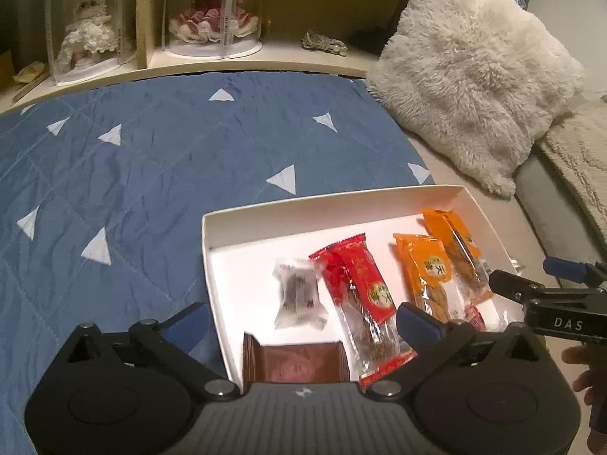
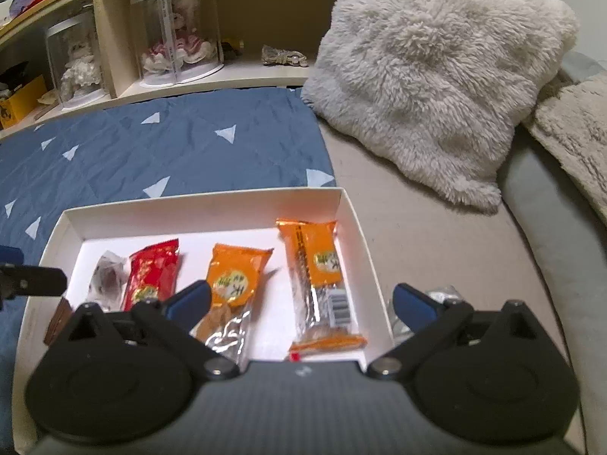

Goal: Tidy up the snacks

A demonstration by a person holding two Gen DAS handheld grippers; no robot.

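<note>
A white shallow box (image 1: 208, 242) (image 2: 353, 212) lies on the bed. In it lie a clear-wrapped dark snack (image 1: 299, 292) (image 2: 107, 278), a red snack pack (image 1: 364, 288) (image 2: 151, 273), two orange snack packs (image 1: 428, 273) (image 1: 455, 242) (image 2: 235, 276) (image 2: 318, 265) and a brown packet (image 1: 296, 364) (image 2: 58, 320). My left gripper (image 1: 299, 322) is open and empty, its fingers straddling the box's near left corner. My right gripper (image 2: 301, 303) is open and empty over the box's right part. A silvery wrapper (image 2: 444, 295) lies outside the box by the right finger.
A blue quilt with white triangles (image 1: 151, 159) (image 2: 151, 144) covers the bed left of the box. A fluffy white cushion (image 1: 474, 76) (image 2: 436, 68) lies behind it on the right. A shelf with dolls in clear cases (image 1: 212, 11) (image 2: 178, 34) runs along the back.
</note>
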